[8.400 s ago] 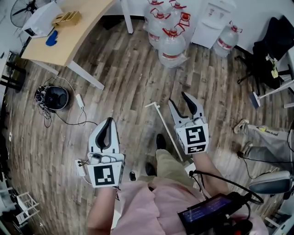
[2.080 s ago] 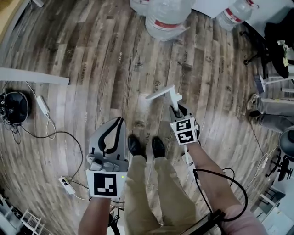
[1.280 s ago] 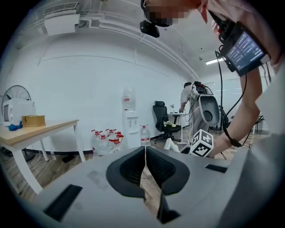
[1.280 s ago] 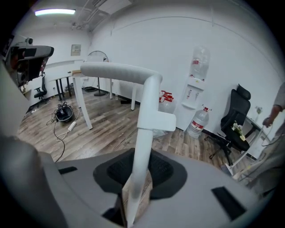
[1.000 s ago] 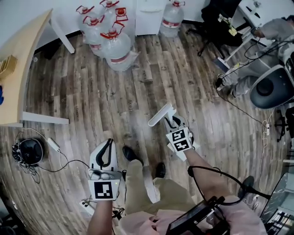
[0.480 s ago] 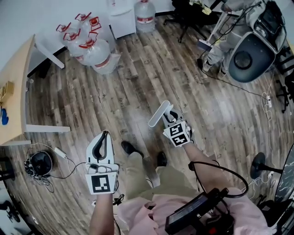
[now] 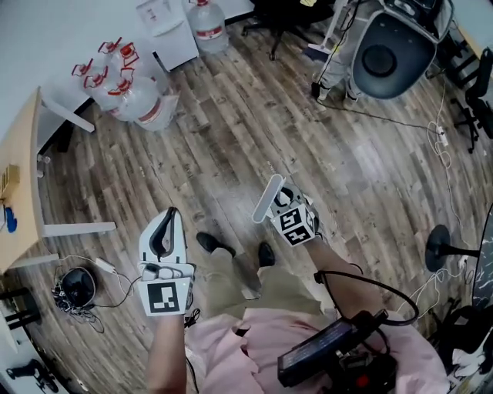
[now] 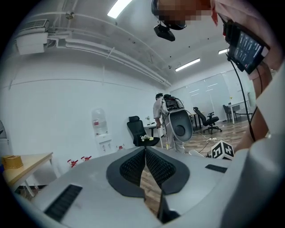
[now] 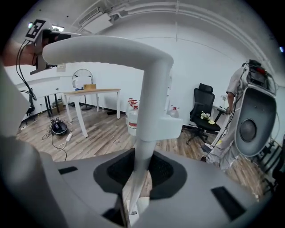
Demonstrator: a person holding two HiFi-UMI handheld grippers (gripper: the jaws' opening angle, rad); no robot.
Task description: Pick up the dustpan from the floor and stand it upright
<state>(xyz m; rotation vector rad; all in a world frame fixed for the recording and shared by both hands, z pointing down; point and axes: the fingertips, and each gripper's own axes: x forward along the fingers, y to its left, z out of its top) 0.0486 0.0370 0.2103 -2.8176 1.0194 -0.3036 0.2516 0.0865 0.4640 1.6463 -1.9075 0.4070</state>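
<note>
The dustpan's white handle [image 7: 268,198] rises in front of the person's legs, and its curved grip fills the top of the right gripper view [image 9: 111,49]. My right gripper [image 7: 282,203] is shut on the thin pole [image 9: 143,164] just below that grip. The pole's lower part [image 7: 245,277] runs down between the person's shoes; the pan itself is hidden. My left gripper [image 7: 170,213] hangs at the left, shut with nothing between its jaws [image 8: 144,160], well apart from the dustpan.
Several water jugs [image 7: 131,88] and a white dispenser [image 7: 166,23] stand at the back wall. A wooden table [image 7: 19,177] is at the left, with a black round device [image 7: 77,285] and cables below it. A person with a large grey pack [image 7: 389,46] stands at the back right.
The dustpan handle, lying on the floor at first, has been gripped by my right gripper and lifted to stand steeply. The head view has swung round. The left gripper stays shut and idle.
</note>
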